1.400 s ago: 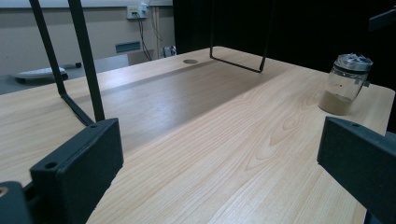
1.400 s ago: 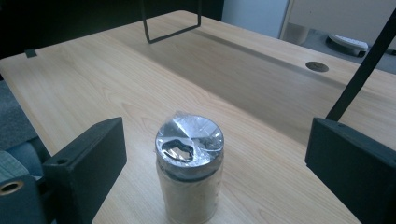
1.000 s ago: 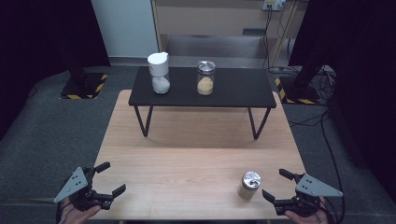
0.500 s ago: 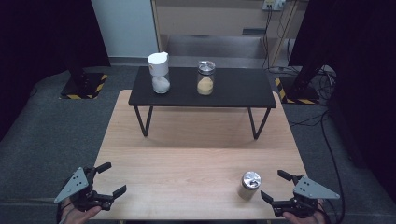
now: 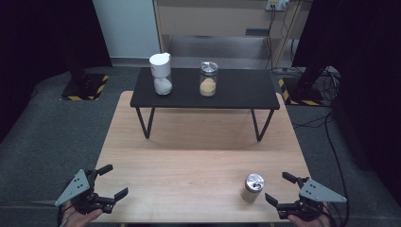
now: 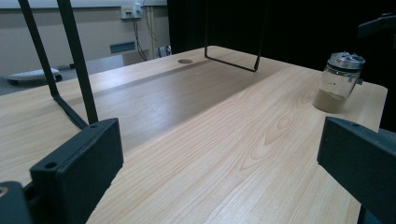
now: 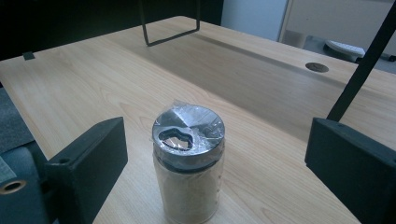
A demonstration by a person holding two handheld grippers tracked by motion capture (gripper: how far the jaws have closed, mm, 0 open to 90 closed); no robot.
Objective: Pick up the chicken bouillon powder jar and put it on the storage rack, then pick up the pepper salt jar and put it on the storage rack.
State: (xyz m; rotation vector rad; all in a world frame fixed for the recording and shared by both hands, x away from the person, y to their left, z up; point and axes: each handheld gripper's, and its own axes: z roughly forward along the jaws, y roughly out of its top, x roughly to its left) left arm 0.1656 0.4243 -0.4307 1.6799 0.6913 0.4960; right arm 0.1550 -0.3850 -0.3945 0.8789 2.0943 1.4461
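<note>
1. A small jar (image 5: pixel 253 187) with a metal lid stands upright on the near right part of the wooden table (image 5: pixel 189 156), holding a pale brown powder in its lower half
2. The right gripper (image 5: pixel 283 193) rests at the near right edge of the table, just right of the jar; its jaws stand wide apart and grip nothing
3. In the right gripper view the jar (image 7: pixel 188 163) stands between the two black jaws with a clear gap on each side, so neither jaw touches it; crinkled clear film covers its lid
4. The left gripper (image 5: pixel 110 181) sits at the near left corner of the table, well apart from the jar; its jaws are spread wide and hold nothing
5. In the left gripper view only bare wood lies between the jaws, and the jar (image 6: pixel 339 81) shows far off to the right
6. A low black shelf (image 5: pixel 236 92) on thin legs stands across the far part of the table
7. On the shelf stand a white-lidded jar (image 5: pixel 161 73) with white contents at the left and a glass jar (image 5: pixel 208 79) with yellowish contents to its right, the two apart
</note>
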